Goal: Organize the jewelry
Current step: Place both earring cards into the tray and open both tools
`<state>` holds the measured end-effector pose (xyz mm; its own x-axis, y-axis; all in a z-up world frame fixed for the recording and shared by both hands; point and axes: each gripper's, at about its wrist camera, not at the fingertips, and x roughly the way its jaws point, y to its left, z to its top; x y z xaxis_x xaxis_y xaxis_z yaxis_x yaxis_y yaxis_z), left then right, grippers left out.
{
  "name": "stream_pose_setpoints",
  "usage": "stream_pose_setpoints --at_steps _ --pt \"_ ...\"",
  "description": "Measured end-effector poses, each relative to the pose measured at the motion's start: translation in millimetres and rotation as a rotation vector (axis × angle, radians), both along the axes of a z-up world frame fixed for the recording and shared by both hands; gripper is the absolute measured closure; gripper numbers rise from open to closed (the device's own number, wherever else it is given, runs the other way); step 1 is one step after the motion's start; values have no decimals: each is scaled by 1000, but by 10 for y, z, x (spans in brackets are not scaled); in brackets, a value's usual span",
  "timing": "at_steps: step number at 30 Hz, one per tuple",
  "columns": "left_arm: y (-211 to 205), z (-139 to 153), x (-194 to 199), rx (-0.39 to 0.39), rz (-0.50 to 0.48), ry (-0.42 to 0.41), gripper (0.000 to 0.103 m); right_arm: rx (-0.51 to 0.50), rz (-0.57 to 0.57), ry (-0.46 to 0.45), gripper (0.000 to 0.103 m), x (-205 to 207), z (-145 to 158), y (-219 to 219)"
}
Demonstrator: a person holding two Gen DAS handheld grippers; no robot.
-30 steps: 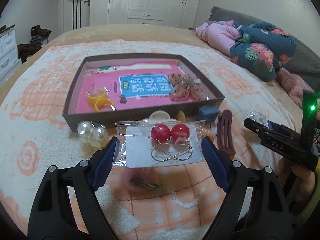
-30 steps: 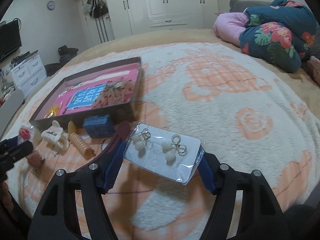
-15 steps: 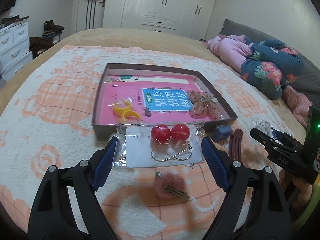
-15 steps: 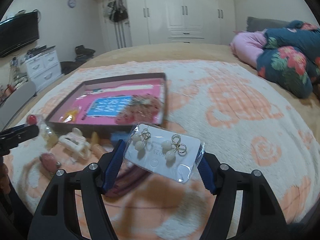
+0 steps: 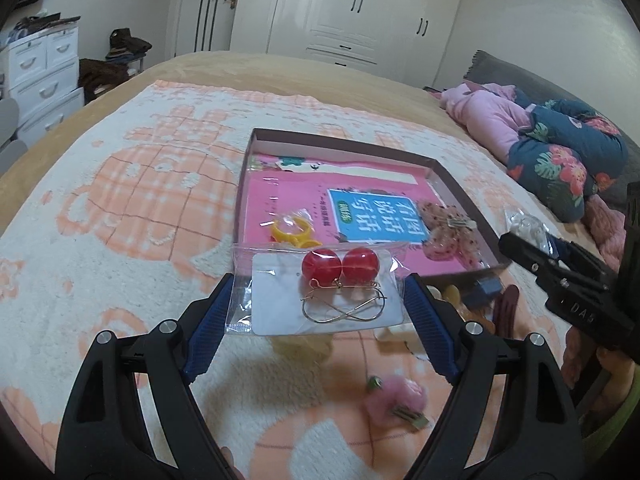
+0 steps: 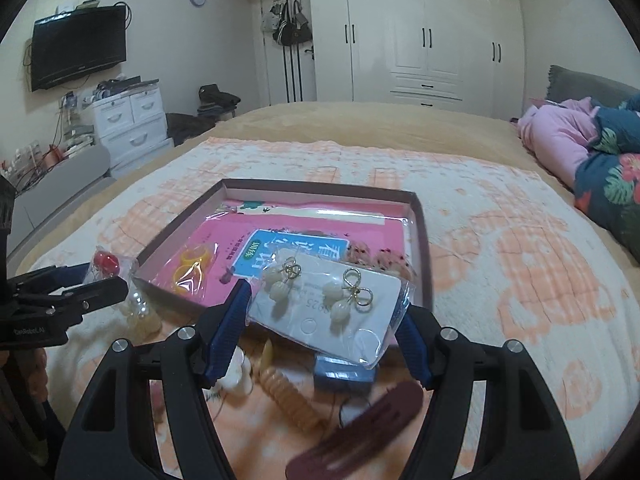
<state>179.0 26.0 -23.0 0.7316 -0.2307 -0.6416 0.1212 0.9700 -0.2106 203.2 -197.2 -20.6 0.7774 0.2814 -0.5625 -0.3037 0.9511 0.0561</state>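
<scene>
- Between the blue pads of your left hand-held gripper (image 5: 318,312), in the left wrist view, sits a clear packet of red ball earrings (image 5: 320,290), pinched by its side edges and held above the blanket (image 5: 120,208).
- Just beyond that packet lies the brown tray (image 5: 460,184) on the bed, lined with a pink sheet bearing a blue label.
- Inside the tray you have yellow rings (image 5: 294,232) in a bag near the front wall and a pink dotted bow clip (image 5: 452,232) toward the right wall.
- Your right hand-held gripper (image 5: 560,264) shows at the right edge, with a clear bag poking out at its tip.
- A pink fuzzy clip (image 5: 398,400) lies on the blanket, blurred.

- From the right wrist view, your right hand-held gripper (image 6: 324,320) clamps a clear packet of pearl bow earrings (image 6: 328,300), tilted, over the tray's (image 6: 320,190) near right corner.
- Below it on the blanket lie a blue box (image 6: 344,374), a coiled amber hair tie (image 6: 288,396) and a dark red hair clip (image 6: 360,432).
- Your left hand-held gripper (image 6: 72,292) appears at the left, red earrings at its tip.
</scene>
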Motion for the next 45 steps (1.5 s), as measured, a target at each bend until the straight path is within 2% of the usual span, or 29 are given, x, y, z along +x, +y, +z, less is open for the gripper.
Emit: stream_pose_setpoints --at_steps 5,12,20,28,36,45 --pt "17 20 170 0 9 1 28 -5 -3 19 37 128 -59 21" --pt "-44 93 427 18 4 -5 28 5 -30 29 36 387 44 -64" --pt "-229 121 791 39 -22 19 28 11 -49 39 36 695 18 -173" --pt "-484 -53 1120 64 -53 86 28 18 -59 89 35 754 -223 -347" --pt "-653 -205 1269 69 -73 139 28 29 -31 107 35 704 -308 -355" --pt "-721 -211 1301 69 -81 143 27 22 -15 123 35 650 -370 -331"
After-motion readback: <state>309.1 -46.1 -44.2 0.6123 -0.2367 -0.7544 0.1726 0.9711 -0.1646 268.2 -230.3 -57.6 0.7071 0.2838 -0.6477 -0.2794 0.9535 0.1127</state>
